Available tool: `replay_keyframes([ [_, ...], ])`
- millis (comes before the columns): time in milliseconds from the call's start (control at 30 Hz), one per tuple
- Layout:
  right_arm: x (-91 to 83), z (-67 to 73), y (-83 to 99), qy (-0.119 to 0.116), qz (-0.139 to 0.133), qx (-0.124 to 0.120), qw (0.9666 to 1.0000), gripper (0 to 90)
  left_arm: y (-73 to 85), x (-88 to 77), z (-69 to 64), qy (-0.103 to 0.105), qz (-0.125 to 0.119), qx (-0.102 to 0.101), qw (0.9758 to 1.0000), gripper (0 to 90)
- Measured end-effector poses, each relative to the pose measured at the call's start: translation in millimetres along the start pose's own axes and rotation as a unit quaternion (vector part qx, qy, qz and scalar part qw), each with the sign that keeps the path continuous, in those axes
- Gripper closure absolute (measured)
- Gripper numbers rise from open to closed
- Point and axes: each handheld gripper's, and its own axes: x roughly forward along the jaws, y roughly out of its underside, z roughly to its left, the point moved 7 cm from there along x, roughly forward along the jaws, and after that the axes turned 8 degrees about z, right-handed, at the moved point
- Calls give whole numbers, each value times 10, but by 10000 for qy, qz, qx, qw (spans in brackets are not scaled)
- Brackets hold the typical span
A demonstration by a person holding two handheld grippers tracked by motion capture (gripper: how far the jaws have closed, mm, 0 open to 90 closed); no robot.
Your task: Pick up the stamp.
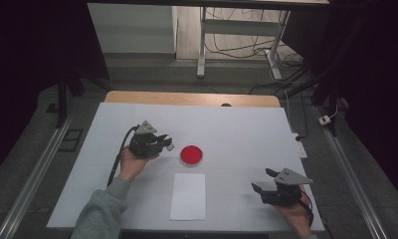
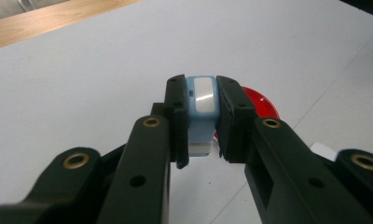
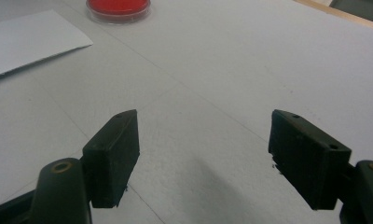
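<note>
The left gripper (image 2: 202, 135) has its jaws clamped on a small light-blue block with a white face (image 2: 202, 100), most likely a stamp, though the close view leaves its lower end hard to read. The block stands between the two pads with its long axis running along the jaws, its white lower end poking out below them toward the table. In the high view the same gripper (image 1: 163, 143) hangs above the white table cover (image 1: 237, 124), with its jaws pointing toward the red round pad (image 1: 191, 155), which lies just beside and slightly nearer the person than the jaw tips. From the left gripper view the red pad (image 2: 264, 105) peeks out right behind the right-hand jaw, so the block is near it but not over it, and not touching it.

The sheet of white paper (image 1: 188, 196) lies flat on the table directly below the red pad in the high view, long axis running away from the person, between the two hands.

The right gripper (image 1: 265, 183) rests near the table's near right corner with its jaws spread wide and nothing between them. It is well apart from the red pad (image 3: 118, 8), while a corner of the paper (image 3: 31, 39) lies off to its left. The left hand is clearly nearer to the pad, so a short shift sideways and down would bring the block onto it.
</note>
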Motion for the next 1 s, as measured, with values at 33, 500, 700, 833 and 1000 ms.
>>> replay_keyframes([
  [33, 0, 1, 0, -1, 1, 0, 10000, 244, -2, -11, -1, 17, -12, 4, 10000, 755],
  [500, -4, 0, -1, -18, -38, 28, 10000, 245, -4, -154, -117, 174, -88, 195, 9996, 755],
  [700, -1, -3, 4, -15, -30, 26, 10000, 244, -13, -189, -201, 283, -103, 309, 9991, 755],
  [833, -1, -4, 5, -8, -35, 22, 10000, 244, -24, -231, -255, 399, -162, 331, 9985, 755],
  [1000, 1, 2, 6, -20, -35, 11, 10000, 244, -34, -260, -318, 521, -196, 376, 9977, 755],
])
